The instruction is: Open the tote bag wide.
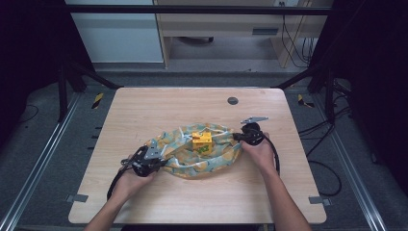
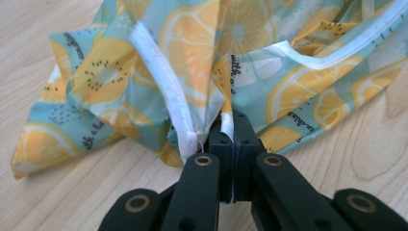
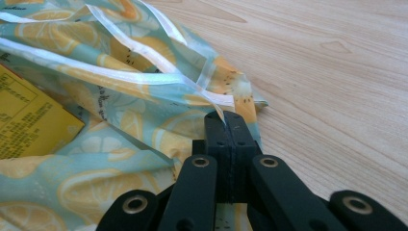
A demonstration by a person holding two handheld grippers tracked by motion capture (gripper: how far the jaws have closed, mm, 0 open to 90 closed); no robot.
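Your left gripper (image 1: pixel 161 162) clamped tight on white hem of lemon-print bag (image 1: pixel 202 166), at bag's left end. Your right gripper (image 1: pixel 236 137) pinched closed on hem at bag's right end. Bag lies mid-counter (image 1: pixel 144 106), mouth spread between grippers. Yellow box (image 1: pixel 202 141) sits inside bag.

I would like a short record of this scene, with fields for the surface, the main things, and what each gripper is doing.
surface: wooden table
main thing: fruit-print cloth, teal with orange slices and a white hem, bunched at mid-table
on the cloth: yellow box, resting in the middle
left gripper: shut on the cloth's white hem, at the cloth's left end
right gripper: shut on the cloth's edge, at its right end
other: round grey cap in the tabletop, behind the cloth
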